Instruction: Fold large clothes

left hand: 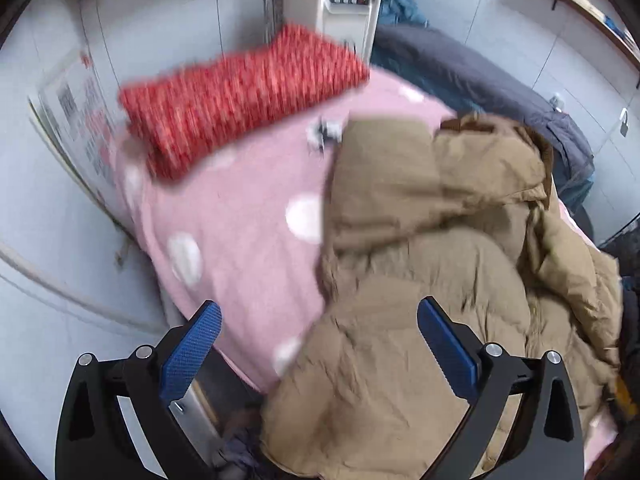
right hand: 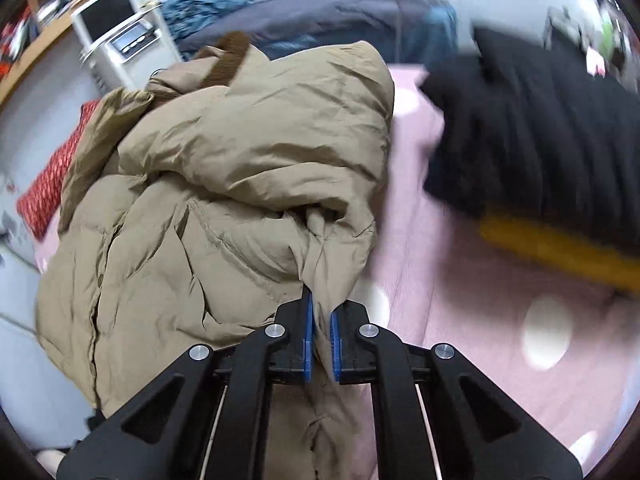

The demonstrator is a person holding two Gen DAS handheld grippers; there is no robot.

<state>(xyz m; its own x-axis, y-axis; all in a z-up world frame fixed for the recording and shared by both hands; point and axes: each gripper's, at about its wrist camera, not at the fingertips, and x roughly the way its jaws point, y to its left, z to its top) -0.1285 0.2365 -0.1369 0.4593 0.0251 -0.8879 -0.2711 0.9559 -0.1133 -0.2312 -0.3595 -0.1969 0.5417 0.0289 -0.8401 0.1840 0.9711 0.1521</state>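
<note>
A tan puffy jacket (left hand: 432, 240) with a brown collar lies bunched on a pink blanket with white dots (left hand: 240, 216). My left gripper (left hand: 320, 320) is open and empty, hovering above the jacket's near left edge. In the right wrist view the jacket (right hand: 224, 168) is heaped at the left. My right gripper (right hand: 321, 312) is shut on a fold of the jacket's fabric at its near right edge, and the fabric runs down between the blue pads (right hand: 307, 336).
A red knitted pillow (left hand: 240, 96) lies at the blanket's far left. A black garment with a yellow band (right hand: 532, 148) lies on the right of the pink blanket (right hand: 480, 320). A grey quilt (left hand: 472, 76) and a white appliance (left hand: 340, 0) stand behind.
</note>
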